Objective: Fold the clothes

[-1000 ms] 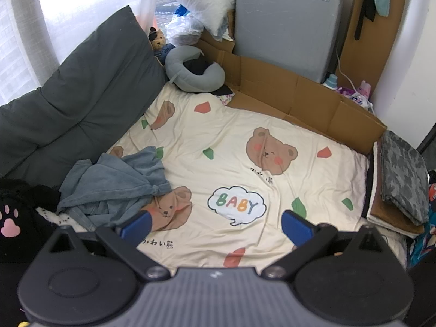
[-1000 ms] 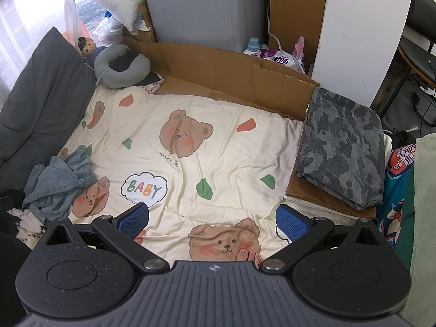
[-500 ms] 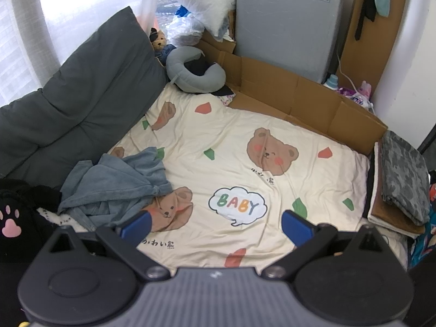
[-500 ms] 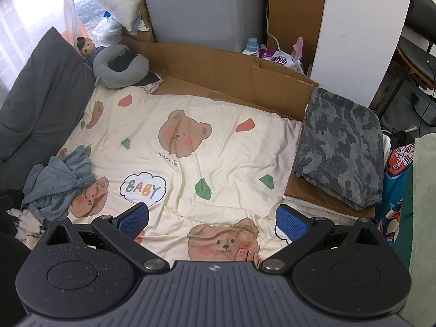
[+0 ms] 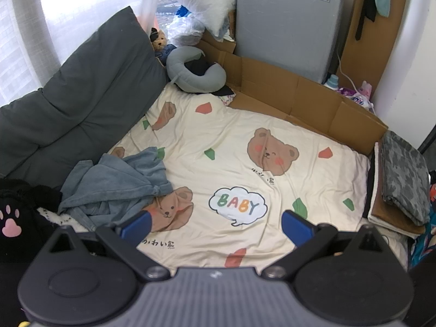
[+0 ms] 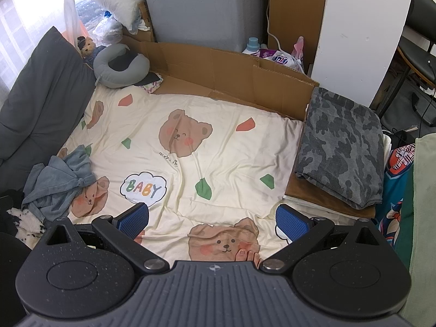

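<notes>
Hovering above the near edge of the cream bear-print sheet, the left gripper is holding its blue-padded fingers spread wide, with nothing between them. The right gripper is hanging over the same near edge of the sheet, its own blue pads also standing far apart and gripping nothing.

A crumpled blue-grey garment is lying bunched at the left side of the sheet, one corner of it overlapping a printed bear face, just beside the left finger of the left gripper in that camera's view. In the right wrist view the same garment is sitting well to the left of the "BABY" speech bubble printed on the sheet. A folded grey camouflage garment is resting flat on a brown board off the right edge of the sheet, well apart from the crumpled one.

A dark grey cushion is leaning along the left edge of the sheet. A grey neck pillow is lying at the far left corner of the sheet, with a small teddy bear propped just behind it. Flattened cardboard is standing along the far edge of the sheet. A person's toes are peeking out at the near edge of the sheet, just above the body of the right gripper. A black item with a pink paw print is lying off the sheet's near left corner, beside the crumpled garment.
</notes>
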The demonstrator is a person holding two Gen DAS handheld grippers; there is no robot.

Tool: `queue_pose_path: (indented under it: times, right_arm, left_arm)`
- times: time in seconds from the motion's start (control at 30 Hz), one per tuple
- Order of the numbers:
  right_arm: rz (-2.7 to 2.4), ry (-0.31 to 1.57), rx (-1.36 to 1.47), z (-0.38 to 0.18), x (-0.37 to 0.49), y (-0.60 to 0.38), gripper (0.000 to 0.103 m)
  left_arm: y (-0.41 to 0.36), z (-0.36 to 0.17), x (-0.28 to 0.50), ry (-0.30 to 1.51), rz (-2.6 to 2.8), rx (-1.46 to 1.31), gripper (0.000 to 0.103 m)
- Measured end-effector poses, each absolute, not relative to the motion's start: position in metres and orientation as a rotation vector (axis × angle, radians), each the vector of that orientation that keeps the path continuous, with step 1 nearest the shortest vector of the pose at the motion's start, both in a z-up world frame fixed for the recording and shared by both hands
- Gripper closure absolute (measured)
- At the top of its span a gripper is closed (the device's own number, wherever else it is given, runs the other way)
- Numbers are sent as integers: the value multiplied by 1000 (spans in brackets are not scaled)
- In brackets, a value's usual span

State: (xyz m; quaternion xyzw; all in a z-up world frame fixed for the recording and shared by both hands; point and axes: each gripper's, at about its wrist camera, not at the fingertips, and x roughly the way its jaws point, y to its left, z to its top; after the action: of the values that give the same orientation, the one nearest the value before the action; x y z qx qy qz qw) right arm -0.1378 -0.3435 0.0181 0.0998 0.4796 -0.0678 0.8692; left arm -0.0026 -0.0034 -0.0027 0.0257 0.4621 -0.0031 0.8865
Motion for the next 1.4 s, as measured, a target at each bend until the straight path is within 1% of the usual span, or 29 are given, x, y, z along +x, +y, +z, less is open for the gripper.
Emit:
queue_pose_path:
  times: [0.43, 0.87, 1.03, 1.4]
  right_arm:
    - [-149, 1008, 187, 18, -136, -338, 1]
    - [-152, 1037, 132, 20, -133, -333, 1]
    - [-145, 1036, 142, 21, -134, -336, 1]
    - [-157, 1000, 128, 32, -126, -339, 1]
  left_arm:
    - [-1, -1, -5, 948, -2, 35, 1]
    - [2, 3, -2, 976, -2, 22, 1]
    - [5, 11, 3, 975, -26, 1, 1]
    - [31, 24, 17, 936, -9, 13, 1]
